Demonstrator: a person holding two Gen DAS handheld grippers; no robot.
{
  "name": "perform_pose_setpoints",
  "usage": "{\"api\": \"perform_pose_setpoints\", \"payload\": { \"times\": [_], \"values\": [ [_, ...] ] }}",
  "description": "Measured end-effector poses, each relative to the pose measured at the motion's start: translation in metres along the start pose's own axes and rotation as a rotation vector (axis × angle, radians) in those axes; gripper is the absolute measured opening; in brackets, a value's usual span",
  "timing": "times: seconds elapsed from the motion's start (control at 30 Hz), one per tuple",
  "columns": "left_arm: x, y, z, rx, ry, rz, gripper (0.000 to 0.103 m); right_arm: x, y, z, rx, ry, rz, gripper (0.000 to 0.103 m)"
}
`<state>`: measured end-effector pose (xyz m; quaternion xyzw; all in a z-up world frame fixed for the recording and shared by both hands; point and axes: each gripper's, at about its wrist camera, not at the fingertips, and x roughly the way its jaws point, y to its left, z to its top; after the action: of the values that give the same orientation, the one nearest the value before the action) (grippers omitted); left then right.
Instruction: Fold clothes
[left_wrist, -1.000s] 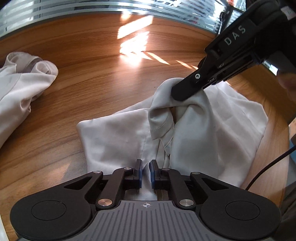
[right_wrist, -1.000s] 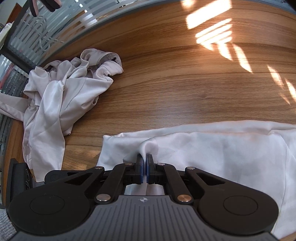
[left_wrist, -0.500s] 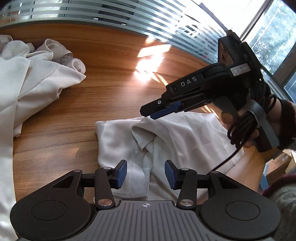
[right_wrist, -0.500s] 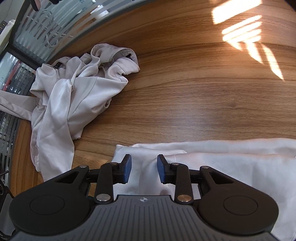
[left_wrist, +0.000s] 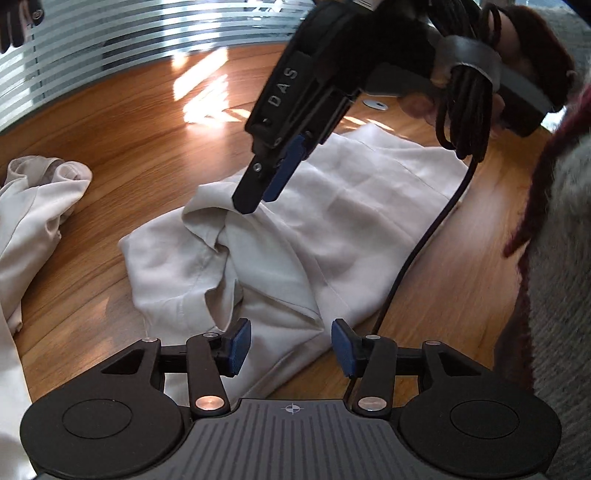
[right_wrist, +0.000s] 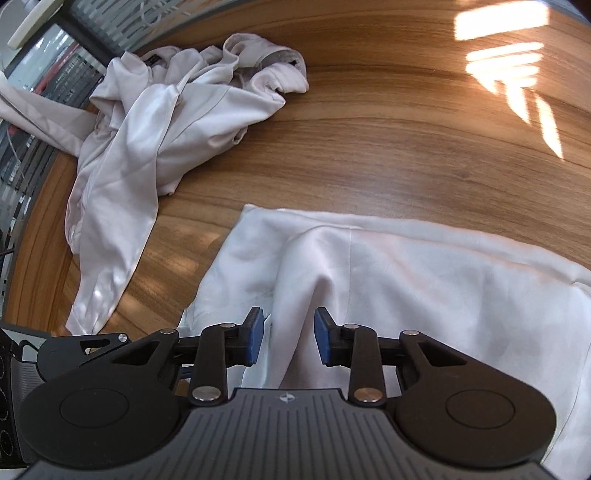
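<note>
Folded white garment (left_wrist: 332, 236) flat on wooden table (left_wrist: 140, 122) beneath both claws, left gripper (left_wrist: 291, 345) jaws apart, right gripper (right_wrist: 288, 338) jaws apart over a raised fold, crumpled clothes pile (right_wrist: 155, 122) far left of it

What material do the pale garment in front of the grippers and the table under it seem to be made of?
The pale garment looks like a thin, smooth woven fabric with a slight sheen, perhaps satin-like polyester: it drapes in soft folds and shows fine stitched seams. The table looks like wood or a wood-grain laminate with a semi-gloss finish: long grain lines run across it, and window light reflects on it. The pictures cannot settle which.
</note>
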<state>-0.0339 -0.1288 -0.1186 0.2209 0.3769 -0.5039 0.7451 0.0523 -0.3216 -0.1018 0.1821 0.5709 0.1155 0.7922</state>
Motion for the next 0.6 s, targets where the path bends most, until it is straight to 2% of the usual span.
{"api": "perform_pose_setpoints", "payload": {
  "times": [0.07,0.1,0.13,0.2,0.27,0.3,0.33,0.37,0.4,0.47,0.6],
  "values": [
    [0.003,-0.004,-0.001,0.026,0.001,0.009,0.051,0.007,0.003,-0.002,-0.012,0.03,-0.013,0.034],
    [0.005,-0.006,-0.002,0.039,0.004,0.014,0.051,0.01,0.004,-0.003,-0.022,0.041,-0.023,0.03],
    [0.006,-0.007,-0.002,0.049,0.003,0.023,0.051,0.012,0.005,-0.003,-0.026,0.048,-0.028,0.02],
    [0.009,-0.01,-0.003,0.074,0.001,0.044,0.051,0.011,0.004,-0.002,-0.006,0.041,-0.017,0.005],
    [0.011,-0.015,-0.005,0.104,0.001,0.07,0.051,0.01,0.003,-0.001,0.013,0.035,-0.006,0.003],
    [0.013,-0.017,-0.005,0.119,0.001,0.083,0.043,0.01,0.002,0.0,0.022,0.032,0.0,0.003],
    [0.01,-0.017,-0.005,0.108,-0.012,0.084,0.02,0.009,0.002,0.001,0.033,0.027,0.006,0.003],
    [0.008,-0.016,-0.005,0.094,-0.027,0.083,0.008,0.008,0.002,0.004,0.046,0.02,0.013,0.003],
    [0.005,-0.015,-0.005,0.079,-0.043,0.081,0.003,0.006,0.001,0.008,0.059,0.013,0.018,0.003],
    [0.0,-0.013,-0.005,0.05,-0.073,0.079,0.003,0.004,0.0,0.013,0.083,0.003,0.027,0.003],
    [-0.017,0.016,-0.002,-0.192,-0.129,0.002,0.003,0.006,-0.002,0.023,0.124,0.001,0.044,0.003]
  ]
}}
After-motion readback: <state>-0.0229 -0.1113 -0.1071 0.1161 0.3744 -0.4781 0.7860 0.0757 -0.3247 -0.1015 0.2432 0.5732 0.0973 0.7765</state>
